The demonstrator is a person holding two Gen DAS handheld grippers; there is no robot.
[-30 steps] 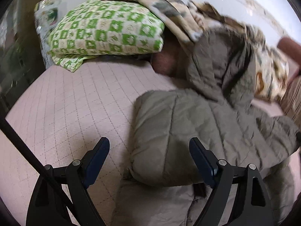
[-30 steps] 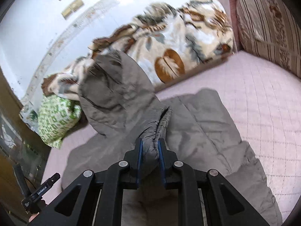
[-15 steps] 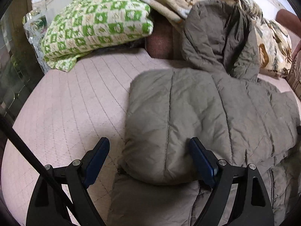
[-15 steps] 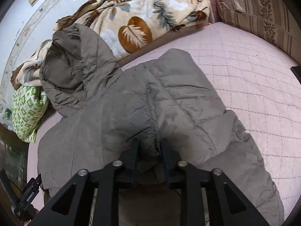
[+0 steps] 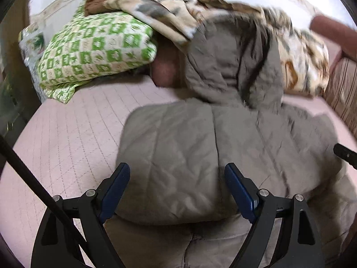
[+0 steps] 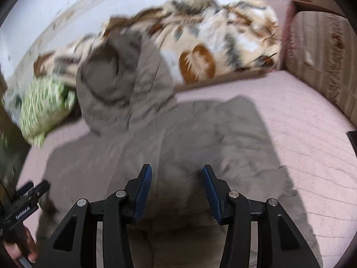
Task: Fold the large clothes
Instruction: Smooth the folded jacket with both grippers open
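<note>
Grey-brown quilted nylon made up the big hooded puffer jacket [image 5: 200, 156], which lay spread across the pink quilted bed [image 5: 67, 134], filling the centre and lower right of the left wrist view, its hood [image 5: 234, 55] propped at the top against a cream leaf-print blanket [image 6: 212, 44] and beside a green-and-white checked pillow [image 5: 96, 49]. One sleeve or side panel was already folded in over the body.

Padding of that kind looked light but bulky and springy, so a fold would likely puff back open unless pressed flat. The smooth shell seemed slippery, and a shallow pinch might slide off. Seams, hem or cuffs seemed the firmer places to take hold, gathering a thick bunch of fabric.

At the bottom of the left wrist view, the left tool [image 5: 177, 185] stood wide apart over the folded panel, gripping nothing. The right tool [image 6: 177, 183], at the bottom centre of its own view, had just been opening; its blue pads were clear of the fabric, with the jacket lying below and between them, released.
</note>
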